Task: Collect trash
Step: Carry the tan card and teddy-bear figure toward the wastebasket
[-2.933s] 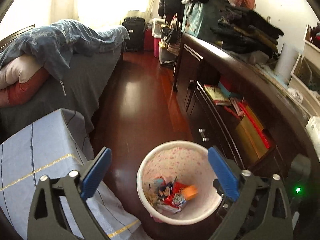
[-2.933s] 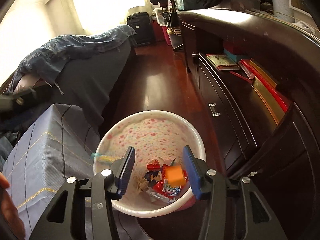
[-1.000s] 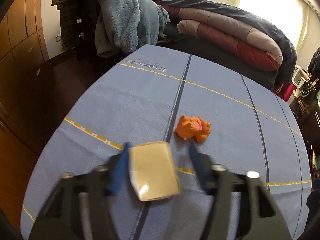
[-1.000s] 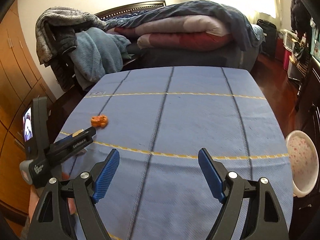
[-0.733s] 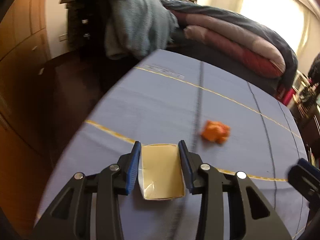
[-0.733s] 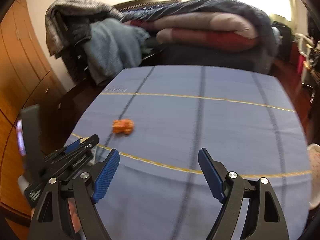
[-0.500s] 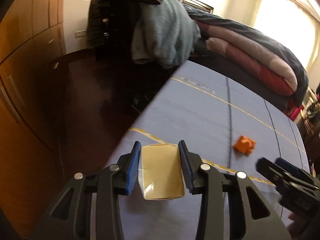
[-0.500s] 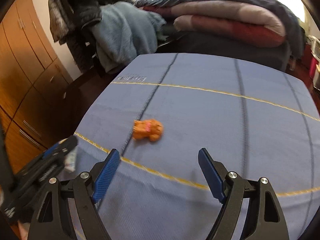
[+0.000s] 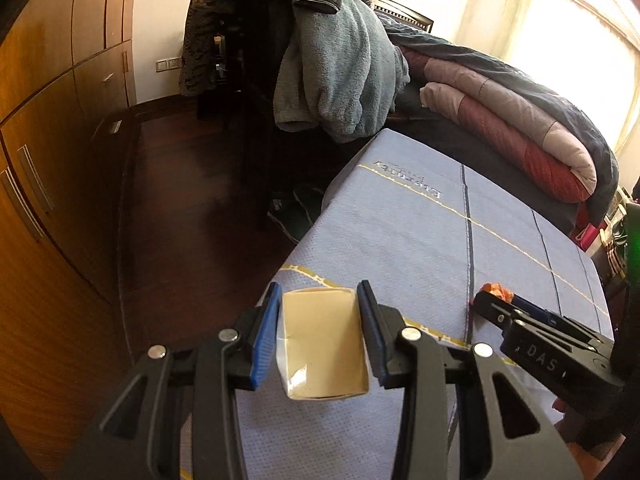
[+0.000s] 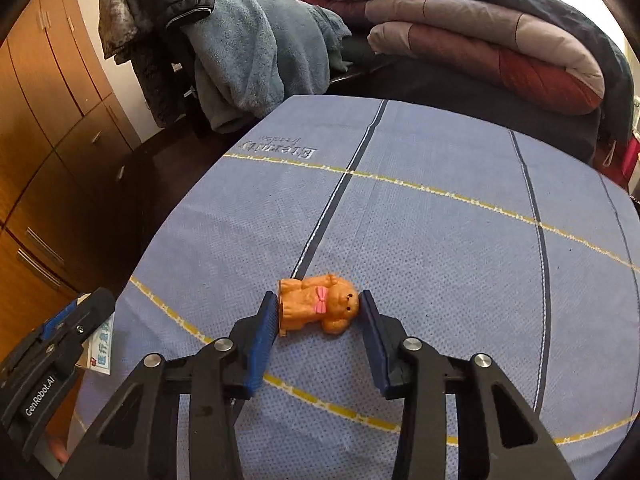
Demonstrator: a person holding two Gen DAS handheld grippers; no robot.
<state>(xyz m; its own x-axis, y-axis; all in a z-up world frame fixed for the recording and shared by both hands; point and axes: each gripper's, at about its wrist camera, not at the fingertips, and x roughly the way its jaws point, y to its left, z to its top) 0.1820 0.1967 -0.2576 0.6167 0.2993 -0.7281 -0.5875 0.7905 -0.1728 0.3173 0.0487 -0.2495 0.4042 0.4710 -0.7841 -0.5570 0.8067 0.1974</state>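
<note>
Blue-clothed counter, two grippers working the near-left corner.
"Eternity" is woven upside down on the cloth at 11 o'clock. Left gripper, tagged "GenRobot.AI", has its fingers clamped on a tan paper carton at 7 o'clock. Right gripper, marked "DAS", is closing its fingers around the orange toy dog lying between them on the counter.
</note>
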